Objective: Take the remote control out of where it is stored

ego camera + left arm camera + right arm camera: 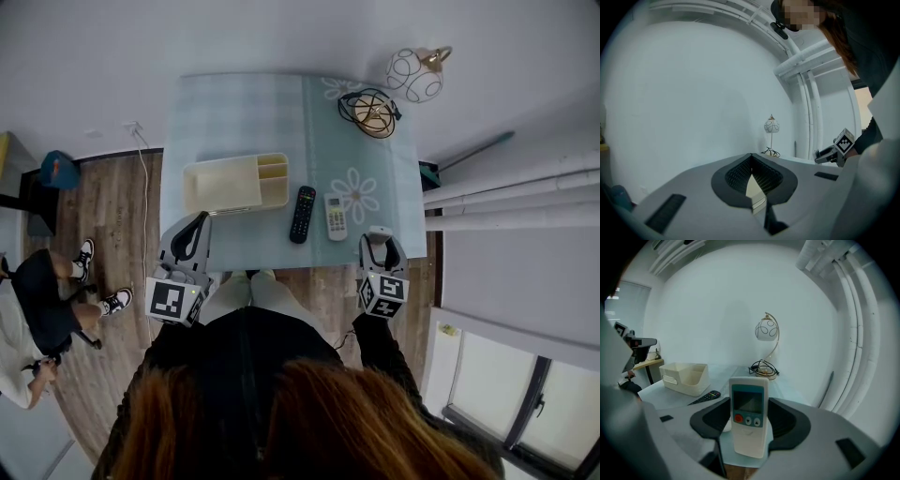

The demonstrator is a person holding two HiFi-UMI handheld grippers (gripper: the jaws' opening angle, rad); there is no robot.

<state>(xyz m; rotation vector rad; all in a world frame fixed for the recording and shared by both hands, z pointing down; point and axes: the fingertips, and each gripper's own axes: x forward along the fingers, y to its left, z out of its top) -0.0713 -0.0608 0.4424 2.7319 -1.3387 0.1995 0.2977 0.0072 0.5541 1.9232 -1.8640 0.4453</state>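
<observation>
Tongs at right clamp the white remote control upright, clear of the organizer box ahead-left; left tongs are closed and empty; removal looks complete, so the next move calls for a level set-down on the desk.

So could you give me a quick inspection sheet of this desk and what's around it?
Surface: table under a pale blue flowered cloth.
Job's things: cream box; black remote and white remote lie beside it; a third remote is held.
Clutter: globe lamp.
Grippers: left gripper jaws together, empty; right gripper jaws closed on the third remote.
Cables: cord coiled at the lamp's foot; white cable left of the table.
Surroundings: wooden floor, seated person, wall pipes.
</observation>
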